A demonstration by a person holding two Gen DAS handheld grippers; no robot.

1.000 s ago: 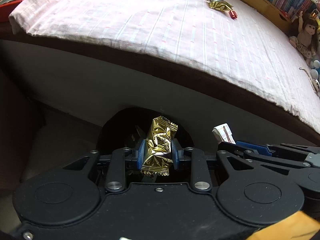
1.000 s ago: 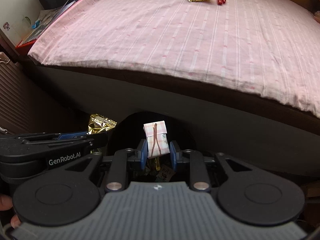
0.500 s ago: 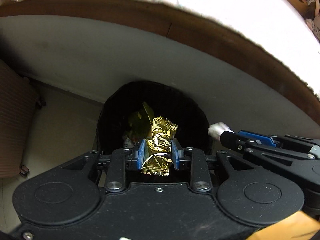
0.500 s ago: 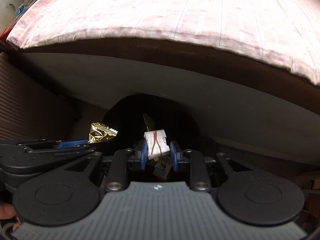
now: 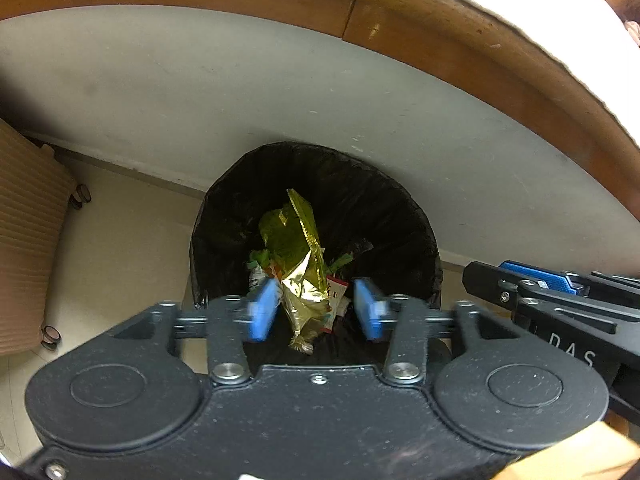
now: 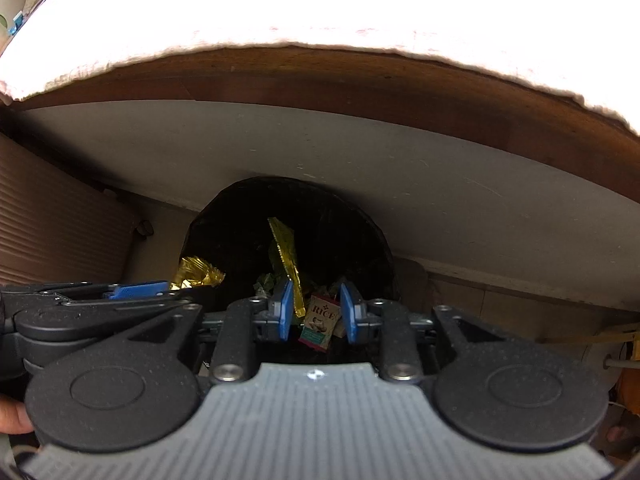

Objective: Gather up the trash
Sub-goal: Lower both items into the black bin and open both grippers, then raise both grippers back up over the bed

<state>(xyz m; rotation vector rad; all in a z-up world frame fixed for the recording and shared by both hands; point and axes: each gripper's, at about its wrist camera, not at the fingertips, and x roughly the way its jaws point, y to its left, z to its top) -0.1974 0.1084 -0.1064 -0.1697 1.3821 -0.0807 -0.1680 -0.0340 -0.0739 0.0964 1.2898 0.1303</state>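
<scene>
A bin with a black liner (image 5: 360,208) (image 6: 360,232) stands on the floor against the bed base, with wrappers and a tall gold foil bag (image 5: 296,232) inside. My left gripper (image 5: 316,314) hangs over it with its jaws opening. The gold wrapper (image 5: 304,300) (image 6: 198,274) is still between the blurred blue pads, loose, with a gap on its right side. My right gripper (image 6: 316,312) is beside it over the bin, its jaws opening with nothing between them. Below them a "RICE" packet (image 6: 322,320) lies in the bin. The white folded paper is out of sight.
The bed's wooden rail (image 5: 440,40) and grey side panel (image 5: 200,92) rise just behind the bin, with the pink sheet (image 6: 320,0) above. A brown ribbed suitcase on wheels (image 5: 28,240) stands at the left. A thumb (image 6: 12,416) shows at the lower left.
Both grippers came down over the bin and their jaws spread. The white folded paper has left the right jaws. The left pads have come off the gold wrapper.
</scene>
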